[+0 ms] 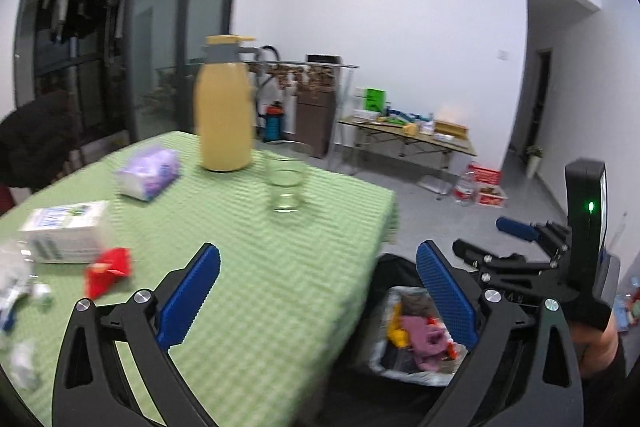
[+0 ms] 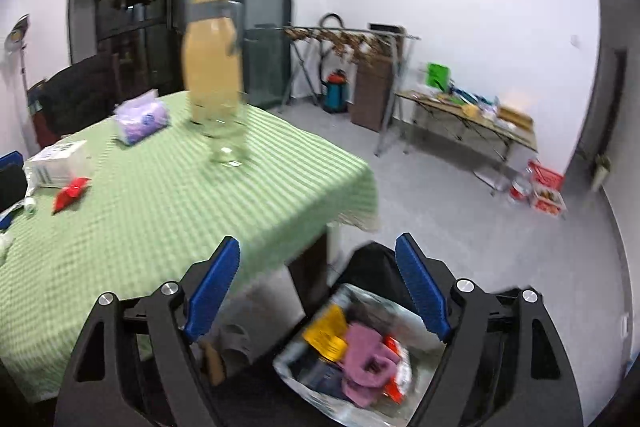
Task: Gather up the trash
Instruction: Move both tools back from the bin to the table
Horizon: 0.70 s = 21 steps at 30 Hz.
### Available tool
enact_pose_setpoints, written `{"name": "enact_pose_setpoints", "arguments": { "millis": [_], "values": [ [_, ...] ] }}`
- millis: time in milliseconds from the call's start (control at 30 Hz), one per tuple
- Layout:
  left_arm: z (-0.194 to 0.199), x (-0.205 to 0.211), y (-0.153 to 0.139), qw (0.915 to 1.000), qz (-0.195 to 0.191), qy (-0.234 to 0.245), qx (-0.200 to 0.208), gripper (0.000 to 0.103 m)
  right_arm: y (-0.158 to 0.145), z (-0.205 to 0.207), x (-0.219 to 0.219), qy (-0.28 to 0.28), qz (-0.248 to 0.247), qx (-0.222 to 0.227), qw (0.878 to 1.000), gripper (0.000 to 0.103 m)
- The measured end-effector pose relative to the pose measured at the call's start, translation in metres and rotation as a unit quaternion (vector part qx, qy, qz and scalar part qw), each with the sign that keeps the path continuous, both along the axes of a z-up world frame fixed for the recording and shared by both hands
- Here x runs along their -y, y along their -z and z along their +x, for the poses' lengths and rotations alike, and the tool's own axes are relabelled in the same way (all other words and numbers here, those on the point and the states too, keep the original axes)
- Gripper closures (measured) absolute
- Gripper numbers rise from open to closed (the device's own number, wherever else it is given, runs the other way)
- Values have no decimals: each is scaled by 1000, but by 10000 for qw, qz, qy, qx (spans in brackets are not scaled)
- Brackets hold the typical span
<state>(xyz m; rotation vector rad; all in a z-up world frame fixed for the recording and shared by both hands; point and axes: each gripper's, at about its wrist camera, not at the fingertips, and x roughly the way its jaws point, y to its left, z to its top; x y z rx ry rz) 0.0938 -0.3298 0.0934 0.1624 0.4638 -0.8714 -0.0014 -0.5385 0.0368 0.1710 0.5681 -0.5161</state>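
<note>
Left view alone shows the right claw over the floor. Both claws spread, empty. The bin of trash sits below the right claw; a red wrapper lies on the counter, left of the left claw.

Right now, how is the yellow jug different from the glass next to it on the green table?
The yellow jug is much taller than the glass. The yellow jug is solid coloured, so you cannot see inside; the glass is clear and looks empty. The yellow jug has a grey collar and lid on top; the glass is open at the top. Both stand upright on the green tablecloth, close together.
</note>
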Motion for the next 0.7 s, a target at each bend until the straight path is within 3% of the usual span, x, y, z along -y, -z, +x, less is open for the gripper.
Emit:
{"name": "enact_pose_setpoints", "arguments": {
  "millis": [367, 500, 700],
  "values": [
    [37, -104, -24, 9958, -243, -831, 290, 8, -36, 68, -83, -957, -368, 280, 9943, 26],
    [58, -148, -20, 9936, -285, -1082, 126, 8, -38, 89, -110, -1282, -517, 255, 9901, 26],
    [101, -205, -9, 9815, -79, -1915, -10, 8, -29, 120, -141, -1639, -568, 79, 9848, 22]
  ]
}}
